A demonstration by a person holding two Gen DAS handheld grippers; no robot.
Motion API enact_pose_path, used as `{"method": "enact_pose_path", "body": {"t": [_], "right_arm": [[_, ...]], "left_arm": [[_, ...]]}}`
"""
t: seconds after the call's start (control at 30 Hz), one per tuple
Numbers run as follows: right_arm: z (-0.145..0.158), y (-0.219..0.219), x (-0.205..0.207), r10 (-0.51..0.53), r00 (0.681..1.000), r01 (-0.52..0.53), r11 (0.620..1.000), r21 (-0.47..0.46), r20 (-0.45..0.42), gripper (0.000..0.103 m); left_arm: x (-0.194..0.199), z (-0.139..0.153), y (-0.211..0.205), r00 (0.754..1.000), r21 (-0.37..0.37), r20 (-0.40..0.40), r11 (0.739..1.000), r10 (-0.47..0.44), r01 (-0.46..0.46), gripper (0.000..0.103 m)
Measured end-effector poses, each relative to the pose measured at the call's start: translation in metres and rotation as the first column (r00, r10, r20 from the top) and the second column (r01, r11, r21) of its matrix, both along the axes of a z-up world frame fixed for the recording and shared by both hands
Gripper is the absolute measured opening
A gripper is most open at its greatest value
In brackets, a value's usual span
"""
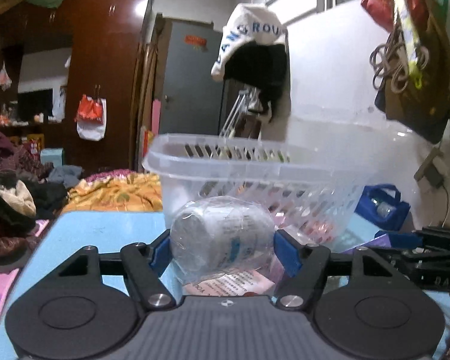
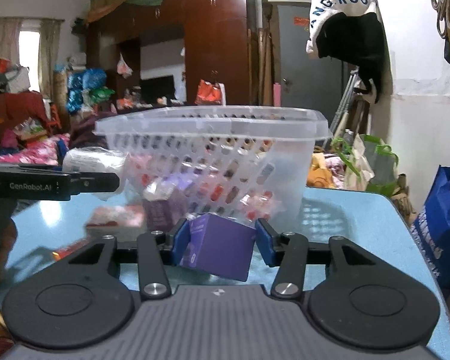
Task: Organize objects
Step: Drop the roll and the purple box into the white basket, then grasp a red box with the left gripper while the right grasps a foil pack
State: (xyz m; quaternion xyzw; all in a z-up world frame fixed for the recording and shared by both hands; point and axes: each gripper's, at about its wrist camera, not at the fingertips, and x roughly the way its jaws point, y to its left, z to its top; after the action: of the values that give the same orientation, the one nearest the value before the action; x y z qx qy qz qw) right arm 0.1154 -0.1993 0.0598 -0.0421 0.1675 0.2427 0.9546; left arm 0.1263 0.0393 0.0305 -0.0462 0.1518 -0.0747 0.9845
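Basket (image 2: 288, 162): clear slotted plastic, sits on the light-blue tabletop (image 2: 360, 216), tilted in both views. Small packets, red/pink and purple, show through its wall; can't tell which are inside and which are behind.

Left tool (image 1: 222, 250): closed on a plastic-wrapped white roll (image 1: 222, 234), blue pads pressing either side. Roll lies sideways between the fingers, directly in front of the basket's near wall (image 1: 255, 192). Can't tell if roll and wall touch. Just under the roll, a pink printed packet (image 1: 240, 282) lies flat on the tabletop.

Right tool (image 2: 217, 241): closed on a purple box (image 2: 219, 249), held tilted, one corner down, clear of the tabletop. Box is just in front of the basket's near side.

Right wrist view also picks up the left tool (image 2: 117, 180) coming in from the left edge, side-on, "GenRobot.AI" lettering on the body, with the wrapped roll (image 2: 93, 162) at its tip beside the basket's left end. A second purple box (image 2: 162, 210) and a pink flat packet (image 2: 117, 220) sit near the basket's left base, both blurred.

Left wrist view: right tool (image 1: 399, 240) enters from the right edge, low, near the basket's right end.

Blue bag (image 2: 444, 225) beside the tabletop's right edge. Off-tabletop background is cluttered bedding, dark wood wardrobe (image 2: 216, 45).
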Motion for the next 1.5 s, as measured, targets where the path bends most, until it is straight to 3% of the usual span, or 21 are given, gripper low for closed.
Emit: {"method": "enact_pose_path", "body": {"t": [0.13,0.3,0.4,0.5,0.57,0.6,0.63,0.67,0.8,0.93,1.03,1.2,1.27,1.37,1.5], "right_arm": [[0.018,-0.005,-0.012,0.004,0.999,-0.005,1.0,0.03,0.042,0.05],[0.073,0.005,-0.01,-0.017,0.98,0.011,0.999,0.031,0.196,0.049],[0.104,0.02,0.024,-0.066,0.966,0.069,0.998,-0.003,0.251,0.049],[0.112,0.027,0.07,-0.079,0.98,0.081,0.997,0.001,0.182,0.049],[0.107,0.028,0.088,-0.075,0.985,0.073,0.997,0.02,0.158,0.056],[0.103,0.029,0.093,-0.075,0.985,0.073,0.997,0.018,0.158,0.082],[0.1,0.031,0.096,-0.074,0.985,0.074,0.997,0.005,0.154,0.096],[0.097,0.032,0.098,-0.084,0.984,0.085,0.996,0.0,0.16,0.103],[0.093,0.019,0.082,-0.068,0.992,0.065,0.997,0.033,0.106,0.103],[0.078,-0.002,0.042,-0.022,0.994,0.014,0.997,0.078,0.108,0.103],[0.051,-0.007,0.024,-0.004,0.998,0.001,0.999,0.046,0.059,0.103],[0.011,0.002,0.038,0.044,0.994,-0.042,0.999,0.019,-0.104,0.103],[0.005,0.014,0.048,0.059,0.989,-0.062,0.998,-0.013,-0.134,0.1],[0.001,0.026,0.058,0.07,0.981,-0.079,0.996,-0.044,-0.182,0.084],[-0.007,0.044,0.063,0.078,0.974,-0.097,0.992,-0.08,-0.213,0.084]], "left_arm": [[-0.014,0.018,0.007,0.998,-0.069,0.052,0.997,-0.043,0.047,0.074],[0.015,0.069,-0.001,0.994,-0.046,0.096,0.998,-0.046,0.051,0.074],[0.062,0.089,-0.005,0.999,-0.069,0.034,0.997,-0.027,0.03,0.074],[0.103,0.091,-0.004,0.998,-0.119,-0.033,0.992,-0.045,0.041,0.074],[0.12,0.086,-0.005,0.996,-0.125,-0.066,0.991,-0.061,0.053,0.079],[0.126,0.082,-0.007,0.994,-0.115,-0.089,0.992,-0.064,0.053,0.08],[0.129,0.079,-0.011,0.993,-0.091,-0.105,0.995,-0.054,0.044,0.08],[0.128,0.077,-0.013,0.992,-0.056,-0.12,0.998,-0.043,0.036,0.08],[0.1,0.078,-0.015,0.996,-0.009,-0.084,0.999,-0.034,0.033,0.08],[0.031,0.065,-0.014,0.998,0.006,-0.009,0.998,-0.064,0.065,0.085],[-0.003,0.033,-0.019,0.993,0.04,-0.067,0.995,-0.092,0.095,0.086],[-0.013,-0.015,-0.026,0.977,0.053,-0.189,0.993,-0.095,0.106,0.086],[-0.012,-0.027,-0.03,0.971,0.059,-0.216,0.992,-0.098,0.113,0.086],[-0.011,-0.037,-0.036,0.965,0.083,-0.242,0.989,-0.103,0.126,0.085],[-0.014,-0.043,-0.04,0.962,0.116,-0.254,0.985,-0.096,0.129,0.085]]}}
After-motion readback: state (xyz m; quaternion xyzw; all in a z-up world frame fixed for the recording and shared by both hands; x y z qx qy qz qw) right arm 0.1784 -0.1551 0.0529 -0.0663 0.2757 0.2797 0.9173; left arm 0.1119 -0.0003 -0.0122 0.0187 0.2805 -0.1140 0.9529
